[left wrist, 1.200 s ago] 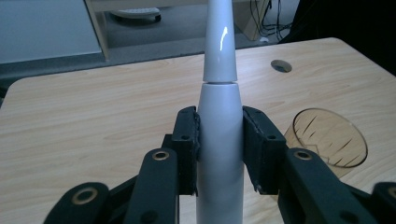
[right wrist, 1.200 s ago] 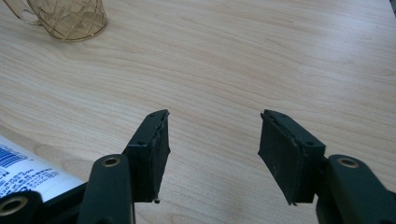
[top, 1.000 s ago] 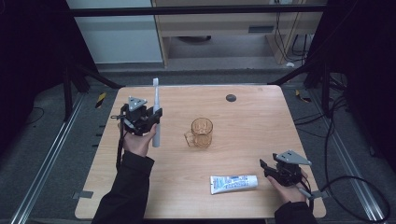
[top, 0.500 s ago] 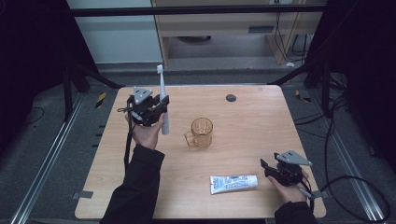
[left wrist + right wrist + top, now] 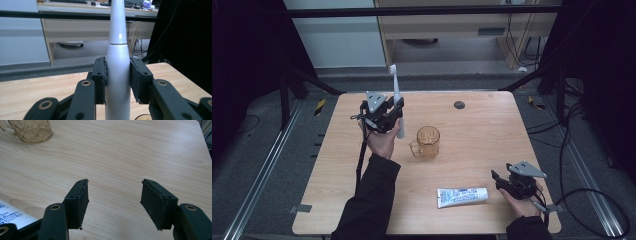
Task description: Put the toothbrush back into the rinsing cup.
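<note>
Toothbrush (image 5: 396,100) clamped upright in left gripper (image 5: 393,113), above table (image 5: 482,130) just left of amber cup (image 5: 428,142) — carrying step. Right gripper (image 5: 113,202) empty, jaws just been opening, beside toothpaste tube (image 5: 462,196). Next, likely — lower brush into cup.

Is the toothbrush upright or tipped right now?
Upright: the toothbrush stands head-up, clamped between the left hand-held gripper's jaws, beside the cup.

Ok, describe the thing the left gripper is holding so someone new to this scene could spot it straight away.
Start at the wooden table and find the amber glass mug near its middle. Just left of the mug, the left gripper clamps a toothbrush by its handle, upright. It is the one tall, slim white thing standing up; the toothpaste tube lies flat near the front edge.
</note>
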Demonstrator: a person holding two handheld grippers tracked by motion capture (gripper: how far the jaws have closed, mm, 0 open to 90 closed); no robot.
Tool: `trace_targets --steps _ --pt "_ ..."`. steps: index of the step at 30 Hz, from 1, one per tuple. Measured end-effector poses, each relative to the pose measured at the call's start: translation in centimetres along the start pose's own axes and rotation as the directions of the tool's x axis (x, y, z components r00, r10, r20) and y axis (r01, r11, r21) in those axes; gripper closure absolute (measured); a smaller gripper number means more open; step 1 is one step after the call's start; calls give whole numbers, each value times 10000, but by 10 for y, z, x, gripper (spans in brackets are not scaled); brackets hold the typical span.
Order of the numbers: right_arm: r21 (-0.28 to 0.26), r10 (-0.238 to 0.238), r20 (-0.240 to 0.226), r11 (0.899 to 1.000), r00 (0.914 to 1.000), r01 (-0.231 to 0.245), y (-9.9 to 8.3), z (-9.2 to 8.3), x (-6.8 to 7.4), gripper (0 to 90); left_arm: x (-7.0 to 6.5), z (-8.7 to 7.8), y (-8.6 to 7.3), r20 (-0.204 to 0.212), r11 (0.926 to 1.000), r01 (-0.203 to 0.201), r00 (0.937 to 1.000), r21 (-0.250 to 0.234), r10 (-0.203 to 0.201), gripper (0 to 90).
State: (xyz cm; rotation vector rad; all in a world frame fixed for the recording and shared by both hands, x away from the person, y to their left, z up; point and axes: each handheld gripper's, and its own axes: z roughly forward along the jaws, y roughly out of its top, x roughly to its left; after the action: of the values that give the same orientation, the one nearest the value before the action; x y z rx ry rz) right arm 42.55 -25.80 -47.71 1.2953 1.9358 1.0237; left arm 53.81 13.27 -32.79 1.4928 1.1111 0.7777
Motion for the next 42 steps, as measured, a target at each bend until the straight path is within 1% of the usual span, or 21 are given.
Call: trace_targets --steps 1,2,3,4,5,6,7,10,16,21,26,29,34,35,37,39,40,42 --pt "0 0 0 10000 10000 0 0 0 0 387 0 0 0 0 10000 0 10000 0 0 673" --pt "8 22 -19 10000 10000 -22 0 0 0 386 -4 3 -1 132 10000 88 9999 -46 -87 673" --pt "8 22 -19 10000 10000 -22 0 0 0 386 -4 3 -1 132 10000 88 9999 -46 -87 673" --pt "4 20 -35 10000 10000 -20 0 1 0 385 -8 5 -1 171 9999 99 9998 -114 -97 673" --pt "17 47 -52 10000 10000 -47 0 1 0 385 -8 5 -1 171 9999 99 9998 -114 -97 673" --pt "25 55 -61 10000 10000 -55 -1 1 0 385 -12 6 0 217 9996 124 9997 -250 -119 673" --pt "21 37 -54 10000 10000 -37 -1 1 0 385 -14 6 0 249 9997 81 9997 -249 -75 673" --pt "-21 25 -34 10000 10000 -25 0 0 0 384 -18 7 -1 241 9993 -14 9997 -362 23 673" --pt "-38 -26 4 10000 10000 26 -1 0 -1 383 -25 11 -1 320 9986 73 9995 -527 -57 672" --pt "-39 -24 2 10000 10000 24 -1 0 -1 382 -31 15 -4 377 9981 24 9993 -619 0 673" --pt "-57 10 7 10000 10000 -10 -1 0 -1 381 -36 20 -7 479 9983 13 9989 -587 15 672" --pt "-62 -49 9 10000 10000 49 -1 0 -1 381 -40 26 -11 573 9985 -1 9984 -541 32 672" --pt "-53 17 7 10000 10000 -17 -1 0 -2 381 -44 31 -14 659 9987 -29 9978 -501 62 672" --pt "-57 14 20 10000 10000 -13 -1 0 -2 381 -45 33 -17 698 9987 -116 9974 -490 151 672" --pt "-74 -7 34 10000 10000 7 -1 0 -2 381 -46 35 -20 795 9988 -66 9968 -477 104 673" --pt "-75 -10 41 10000 10000 10 -1 0 -2 381 -46 37 -21 792 9987 -112 9967 -502 152 672" --pt "-74 -15 43 10000 10000 15 -1 0 -2 381 -47 39 -25 858 9990 -155 9961 -408 190 672" --pt "-74 -23 47 10000 10000 23 -1 0 -2 381 -47 40 -27 872 9991 -181 9960 -390 214 672"
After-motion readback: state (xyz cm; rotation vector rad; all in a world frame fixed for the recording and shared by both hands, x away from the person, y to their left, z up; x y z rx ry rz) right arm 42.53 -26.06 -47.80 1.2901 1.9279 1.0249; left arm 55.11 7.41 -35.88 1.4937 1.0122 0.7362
